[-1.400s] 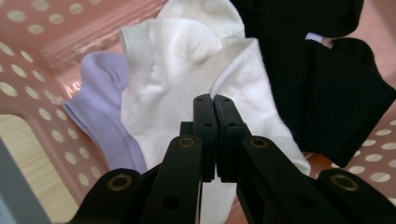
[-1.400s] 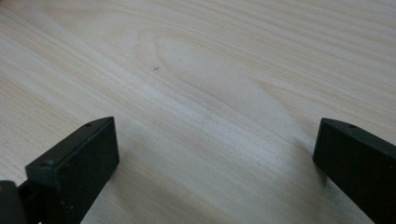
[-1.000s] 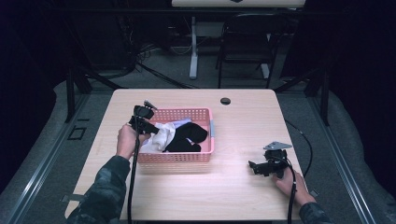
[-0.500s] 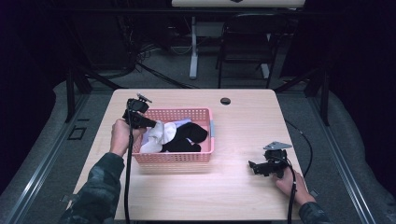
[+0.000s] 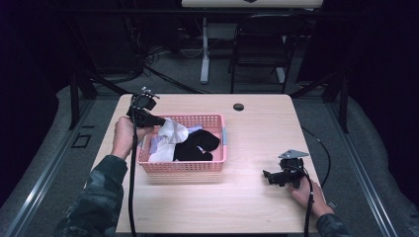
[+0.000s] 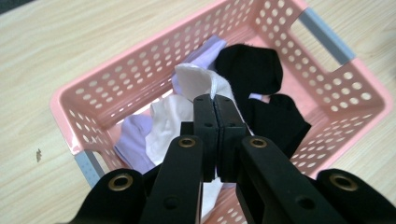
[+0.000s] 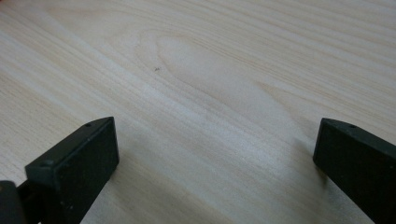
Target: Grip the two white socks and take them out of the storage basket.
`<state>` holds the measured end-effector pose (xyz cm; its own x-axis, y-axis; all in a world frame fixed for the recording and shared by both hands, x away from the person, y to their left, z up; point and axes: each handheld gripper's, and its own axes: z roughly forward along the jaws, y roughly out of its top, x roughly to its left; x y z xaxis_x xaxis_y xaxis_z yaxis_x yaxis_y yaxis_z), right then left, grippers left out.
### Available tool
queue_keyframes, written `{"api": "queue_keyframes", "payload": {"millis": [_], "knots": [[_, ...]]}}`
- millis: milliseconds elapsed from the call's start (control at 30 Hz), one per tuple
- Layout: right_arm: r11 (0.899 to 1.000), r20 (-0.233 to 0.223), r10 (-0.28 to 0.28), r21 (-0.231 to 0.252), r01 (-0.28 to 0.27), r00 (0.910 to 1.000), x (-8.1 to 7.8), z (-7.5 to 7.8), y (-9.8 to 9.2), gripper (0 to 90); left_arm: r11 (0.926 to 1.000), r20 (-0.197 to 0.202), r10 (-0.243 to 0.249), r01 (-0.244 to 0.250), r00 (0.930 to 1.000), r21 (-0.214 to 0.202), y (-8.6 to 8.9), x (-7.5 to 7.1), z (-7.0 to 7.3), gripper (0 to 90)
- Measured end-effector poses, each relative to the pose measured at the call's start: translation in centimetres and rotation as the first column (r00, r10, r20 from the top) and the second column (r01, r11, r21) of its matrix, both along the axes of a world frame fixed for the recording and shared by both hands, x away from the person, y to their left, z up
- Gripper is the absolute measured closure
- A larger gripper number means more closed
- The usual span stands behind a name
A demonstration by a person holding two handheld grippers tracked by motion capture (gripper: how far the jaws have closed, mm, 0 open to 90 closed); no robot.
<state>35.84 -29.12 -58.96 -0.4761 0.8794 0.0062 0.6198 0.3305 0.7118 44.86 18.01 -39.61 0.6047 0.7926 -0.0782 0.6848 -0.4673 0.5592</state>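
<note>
In the high view, a pink basket [image 5: 197, 165] is seen on the left half of the wooden worktop [image 5: 257, 138]. The left tool [image 5: 157, 121] is held above the basket's far left corner, and a white garment [image 5: 170, 136] is clamped in it, hanging from the tool down into the basket. Black socks [image 5: 197, 145] are seen lying in the basket to the right of the white garment. The right tool [image 5: 268, 176] is held low over the near right part of the worktop, well apart from the basket, pointing left.

In the left gripper view, the left tool's [image 6: 215, 103] jaws are seen pressed together on a fold of the white garment [image 6: 196, 81], which is lifted above the other items. Pale lilac pieces [image 6: 133, 140] and black socks [image 6: 261, 88] are seen below it inside the pink basket [image 6: 93, 100], whose grey handles [image 6: 324, 37] are visible.

In the right gripper view, the right tool's [image 7: 215, 154] jaws are seen standing wide apart, with nothing between them but the bare worktop [image 7: 210, 70].
</note>
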Motion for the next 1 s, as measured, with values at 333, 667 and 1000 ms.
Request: {"api": "queue_keyframes", "payload": {"millis": [333, 667, 1000], "knots": [[1.000, 0.000, 0.000, 0.000, 0.000, 1.0000, 0.0, 0.0, 0.0, 0.0, 0.9998, 0.045, -0.008, 0.009, 0.9990, -0.016, 0.3, -0.3, 2.5, 89.4], [1.000, 0.000, 0.000, 0.000, 0.000, 1.0000, 0.0, 0.0, 0.0, 0.0, 0.9995, 0.091, 0.014, -0.011, 0.9957, -0.031, 1.3, -0.7, 4.8, 89.4], [1.000, 0.000, 0.000, 0.000, 0.000, 1.0000, 0.0, 0.0, 0.0, 0.0, 0.9973, 0.129, 0.062, -0.056, 0.9897, -0.046, 3.4, -1.1, 6.4, 89.4]]}}
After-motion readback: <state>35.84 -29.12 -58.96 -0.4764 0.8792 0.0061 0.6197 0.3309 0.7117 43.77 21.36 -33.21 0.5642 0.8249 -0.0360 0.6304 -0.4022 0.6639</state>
